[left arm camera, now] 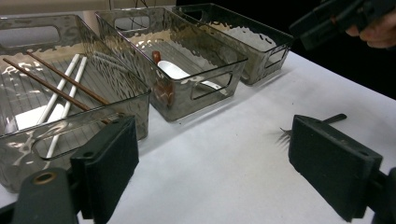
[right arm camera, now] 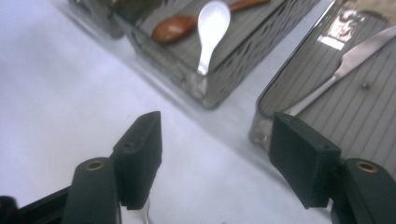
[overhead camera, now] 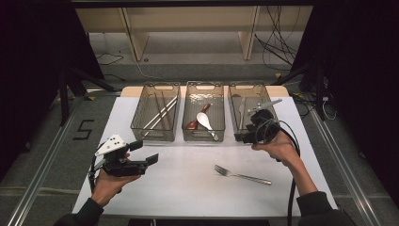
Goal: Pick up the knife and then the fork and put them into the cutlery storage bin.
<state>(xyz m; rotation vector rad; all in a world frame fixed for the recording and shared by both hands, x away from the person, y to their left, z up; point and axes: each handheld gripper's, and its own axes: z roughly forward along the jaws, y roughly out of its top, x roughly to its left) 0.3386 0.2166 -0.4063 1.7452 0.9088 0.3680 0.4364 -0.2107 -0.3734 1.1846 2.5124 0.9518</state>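
My right gripper (overhead camera: 247, 135) hangs with jaws wide and empty at the near end of the right bin (overhead camera: 234, 101), where a knife (right arm camera: 348, 65) lies. My left gripper (overhead camera: 143, 153), also open and empty, hovers near-left. The fork (overhead camera: 242, 175) rests on the table (overhead camera: 188, 188), near-right.

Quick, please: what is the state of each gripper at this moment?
Left gripper: open, holding nothing.
Right gripper: open, holding nothing, at the front edge of the right bin.

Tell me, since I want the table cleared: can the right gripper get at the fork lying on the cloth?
Probably yes. The fork lies alone on the white table, nothing on or beside it, just below the right gripper, which is open and holds nothing.
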